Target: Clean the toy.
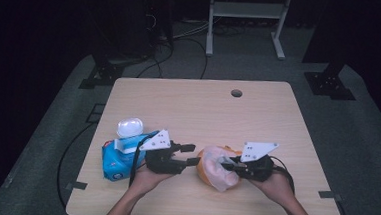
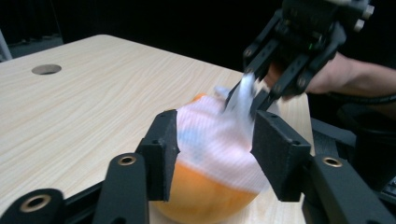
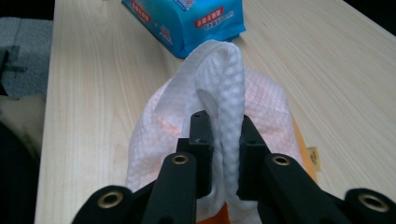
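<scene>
Pale wood table bears an orange near its front edge, draped with a white wipe. Left of the orange lies a blue wipe pack. The right gripper pinches a wipe fold; the left gripper, half open, straddles the orange.

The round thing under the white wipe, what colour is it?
Orange; the left gripper view shows it best.

White wipe hides most of the orange fruit.
</scene>
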A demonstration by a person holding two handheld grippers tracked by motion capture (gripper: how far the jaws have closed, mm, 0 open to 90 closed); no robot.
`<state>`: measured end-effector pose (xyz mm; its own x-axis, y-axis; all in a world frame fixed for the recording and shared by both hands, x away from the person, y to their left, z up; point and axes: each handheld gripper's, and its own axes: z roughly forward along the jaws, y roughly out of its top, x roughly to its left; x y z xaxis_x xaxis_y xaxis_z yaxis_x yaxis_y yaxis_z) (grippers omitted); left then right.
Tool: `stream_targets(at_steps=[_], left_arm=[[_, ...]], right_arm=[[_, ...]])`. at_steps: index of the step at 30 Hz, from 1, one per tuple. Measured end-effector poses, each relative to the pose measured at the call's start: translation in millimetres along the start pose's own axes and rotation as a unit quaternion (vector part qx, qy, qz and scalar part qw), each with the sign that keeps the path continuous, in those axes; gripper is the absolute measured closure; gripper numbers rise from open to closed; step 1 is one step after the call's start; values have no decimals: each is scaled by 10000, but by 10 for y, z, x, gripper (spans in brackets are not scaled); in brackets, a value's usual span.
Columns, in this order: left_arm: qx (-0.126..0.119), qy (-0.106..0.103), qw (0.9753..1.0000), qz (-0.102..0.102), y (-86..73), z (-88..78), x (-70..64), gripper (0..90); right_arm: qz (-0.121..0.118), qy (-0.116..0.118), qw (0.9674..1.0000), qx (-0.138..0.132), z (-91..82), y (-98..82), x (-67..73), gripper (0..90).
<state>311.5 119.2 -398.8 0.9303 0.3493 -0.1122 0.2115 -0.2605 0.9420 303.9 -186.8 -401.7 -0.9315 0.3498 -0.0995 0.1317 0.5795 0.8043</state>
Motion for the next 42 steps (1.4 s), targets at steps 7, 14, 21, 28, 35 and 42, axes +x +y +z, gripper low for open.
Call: stream_targets(at_steps=[7,14,21,28,35,42], left_arm=[[141,-81,9998,83,-55,217,25,384],[523,-270,9983,45,-154,466,39,370],[721,-319,9968,95,-242,537,-31,373],[488,-125,9986,174,-130,561,-31,234],[673,-230,9973,180,-183,630,-51,278],[697,-168,9973,145,-188,605,-49,271]], right_arm=[[354,-4,9993,-157,-210,-234,-111,806],[302,209,9990,-273,-185,-278,-112,806],[581,158,9973,-412,-348,-407,-208,814],[558,374,9970,-376,-313,-429,-180,823],[481,381,9974,-390,-334,-439,-145,828],[883,199,9954,-316,-460,-636,-232,832]])
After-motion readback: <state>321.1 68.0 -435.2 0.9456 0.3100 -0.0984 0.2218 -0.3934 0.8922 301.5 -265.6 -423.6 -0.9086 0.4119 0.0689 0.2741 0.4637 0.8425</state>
